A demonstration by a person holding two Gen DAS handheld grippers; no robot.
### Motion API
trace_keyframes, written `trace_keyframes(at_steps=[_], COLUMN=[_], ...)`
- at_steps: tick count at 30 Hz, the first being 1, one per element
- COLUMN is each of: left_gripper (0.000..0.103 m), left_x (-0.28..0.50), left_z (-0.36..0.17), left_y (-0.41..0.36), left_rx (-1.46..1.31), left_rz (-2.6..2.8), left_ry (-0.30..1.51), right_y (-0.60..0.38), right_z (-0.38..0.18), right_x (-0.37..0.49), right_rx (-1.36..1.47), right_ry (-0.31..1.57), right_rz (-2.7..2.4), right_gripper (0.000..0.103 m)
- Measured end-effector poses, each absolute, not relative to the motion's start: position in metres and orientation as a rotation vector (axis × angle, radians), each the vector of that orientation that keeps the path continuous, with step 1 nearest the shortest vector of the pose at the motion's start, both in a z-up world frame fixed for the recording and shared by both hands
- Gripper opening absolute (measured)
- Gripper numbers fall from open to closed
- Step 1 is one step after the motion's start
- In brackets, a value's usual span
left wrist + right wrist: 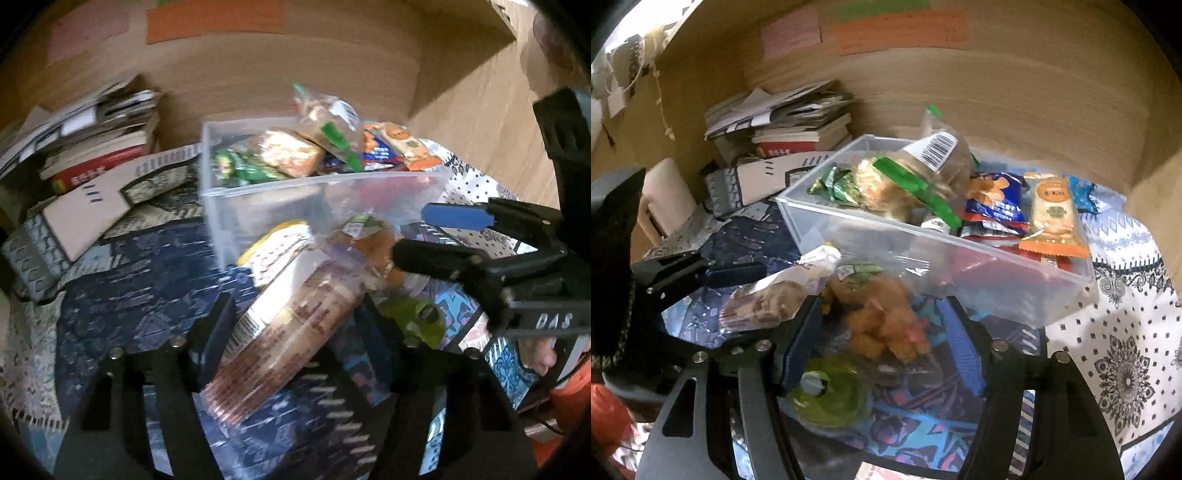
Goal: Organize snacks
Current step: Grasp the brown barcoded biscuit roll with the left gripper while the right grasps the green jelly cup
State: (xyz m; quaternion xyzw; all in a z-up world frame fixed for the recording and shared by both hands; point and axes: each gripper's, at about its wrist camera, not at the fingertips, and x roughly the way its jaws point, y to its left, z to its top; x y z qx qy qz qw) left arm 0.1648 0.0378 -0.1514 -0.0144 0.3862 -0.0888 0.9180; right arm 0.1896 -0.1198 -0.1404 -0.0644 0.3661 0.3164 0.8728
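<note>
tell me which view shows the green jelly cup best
Right wrist: the jelly cup lies close and nearly whole, its label readable as a patch. Left wrist shows it smaller, off to the side and partly cut off.

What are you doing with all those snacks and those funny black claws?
A person holds a claw in each hand and is sorting snacks into the clear plastic box, which is already piled with packets. The left gripper has a brown-striped snack pack between its fingers. The right gripper has a clear bag of orange snacks between its fingers. A green round snack lies on the patterned cloth, waiting in front of the box.
</note>
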Motion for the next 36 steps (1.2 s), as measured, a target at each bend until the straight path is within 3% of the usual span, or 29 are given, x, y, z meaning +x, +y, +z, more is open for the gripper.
trace_keyframes(at_steps=[4, 8, 9, 11, 14, 22, 25, 28, 30, 36], left_gripper=[0.051, 0.051, 0.052, 0.067, 0.08, 0.083, 0.076, 0.048, 0.045, 0.045], left_x=[0.157, 0.145, 0.141, 0.136, 0.125, 0.118, 0.118, 0.116, 0.115, 0.11], left_z=[-0.156, -0.158, -0.157, -0.156, -0.151, -0.171, -0.18, -0.179, -0.177, -0.167], left_y=[0.053, 0.065, 0.065, 0.065, 0.066, 0.071, 0.066, 0.058, 0.056, 0.052], left_rx=[-0.037, -0.102, -0.119, -0.156, -0.152, -0.062, -0.04, -0.001, -0.009, -0.004], left_rz=[-0.132, -0.102, -0.11, -0.146, -0.139, -0.109, -0.09, -0.073, -0.085, -0.066], left_ry=[0.817, 0.846, 0.851, 0.874, 0.849, 0.859, 0.846, 0.816, 0.814, 0.777], right_y=[-0.131, -0.142, -0.145, -0.146, -0.144, -0.127, -0.118, -0.111, -0.109, -0.112], right_z=[-0.14, -0.144, -0.146, -0.149, -0.153, -0.164, -0.17, -0.174, -0.175, -0.172], right_x=[0.183, 0.173, 0.168, 0.163, 0.153, 0.143, 0.148, 0.151, 0.152, 0.147], right_rx=[-0.105, -0.066, -0.054, -0.04, -0.033, -0.033, -0.038, -0.053, -0.062, -0.092], right_ry=[0.767, 0.783, 0.792, 0.806, 0.819, 0.838, 0.85, 0.853, 0.846, 0.818], right_rz=[0.64, 0.636, 0.641, 0.649, 0.665, 0.701, 0.709, 0.695, 0.679, 0.684], right_gripper=[0.063, 0.063, 0.063, 0.063, 0.063, 0.063, 0.063, 0.054, 0.045, 0.044])
